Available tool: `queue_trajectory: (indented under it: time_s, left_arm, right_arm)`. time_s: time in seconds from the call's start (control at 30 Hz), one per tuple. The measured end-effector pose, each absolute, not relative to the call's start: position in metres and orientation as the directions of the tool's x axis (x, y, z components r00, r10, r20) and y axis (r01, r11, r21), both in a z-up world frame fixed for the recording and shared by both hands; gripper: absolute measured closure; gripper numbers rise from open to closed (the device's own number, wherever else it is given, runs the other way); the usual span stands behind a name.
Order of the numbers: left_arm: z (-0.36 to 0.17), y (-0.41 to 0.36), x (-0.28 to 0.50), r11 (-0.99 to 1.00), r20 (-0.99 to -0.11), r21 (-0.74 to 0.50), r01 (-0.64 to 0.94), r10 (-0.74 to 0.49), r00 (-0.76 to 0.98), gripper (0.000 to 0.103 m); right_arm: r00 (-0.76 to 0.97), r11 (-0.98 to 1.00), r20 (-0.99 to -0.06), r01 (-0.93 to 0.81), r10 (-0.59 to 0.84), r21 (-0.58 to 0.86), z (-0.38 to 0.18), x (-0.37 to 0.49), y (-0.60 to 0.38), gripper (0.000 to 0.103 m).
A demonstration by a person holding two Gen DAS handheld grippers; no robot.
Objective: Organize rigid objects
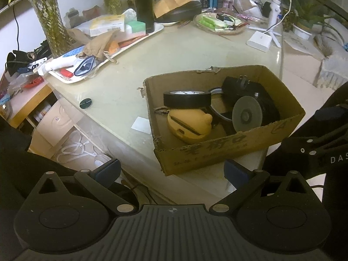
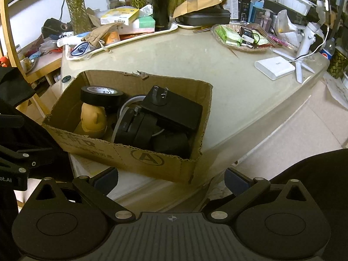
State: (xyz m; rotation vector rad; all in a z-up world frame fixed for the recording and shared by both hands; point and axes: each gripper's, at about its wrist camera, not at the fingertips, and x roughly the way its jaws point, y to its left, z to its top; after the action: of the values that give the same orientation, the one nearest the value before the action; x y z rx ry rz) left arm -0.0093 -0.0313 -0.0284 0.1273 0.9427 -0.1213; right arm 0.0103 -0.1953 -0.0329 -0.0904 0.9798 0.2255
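Cluttered with trays, vases and packets along its far side, the pale glossy table (image 2: 239,91) gives us a bare near corner, and on that corner sits the cardboard box (image 2: 134,152), its front wall close to the table's edge.

Inside the box we see the rigid pieces we are sorting. A black tape roll (image 1: 187,99) rests on top of a tan duck-shaped case (image 1: 189,124) at the left end. At the right end a black power adapter (image 2: 174,111) lies tilted with its prongs up, leaning on a black round device (image 2: 134,128), and a grey disc (image 1: 246,114) stands on edge against the front wall.

We judge all of these light and stiff. The tape roll should take a pinch across its rim or through its hole; the adapter looks smooth and may slip, so its flat sides are the better hold. The duck case looks rubbery and grippy. The torn cardboard walls would likely bend if squeezed.

Our left gripper (image 1: 171,170) hangs short of the box's near left corner, jaws spread wide and empty. Our right gripper (image 2: 171,179) hovers just before the front wall, likewise parted with nothing between the pads.

Farther out stand a white tray (image 1: 139,41) of odds and ends, a black flask (image 2: 161,4) and a white power bank (image 2: 274,67).
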Motion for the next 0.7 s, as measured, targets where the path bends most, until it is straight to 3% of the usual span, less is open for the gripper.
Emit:
queue_trajectory:
  time_s: [0.7]
  left_arm:
    - [-0.0301, -0.0311, -0.0072, 0.987, -0.824, 0.054, 0.150, -0.041, 0.565, 0.000]
  right_arm:
    - [0.538, 0.974, -0.830, -0.227, 0.148, 0.027, -0.0324, 0.0101, -0.1972, 0.000]
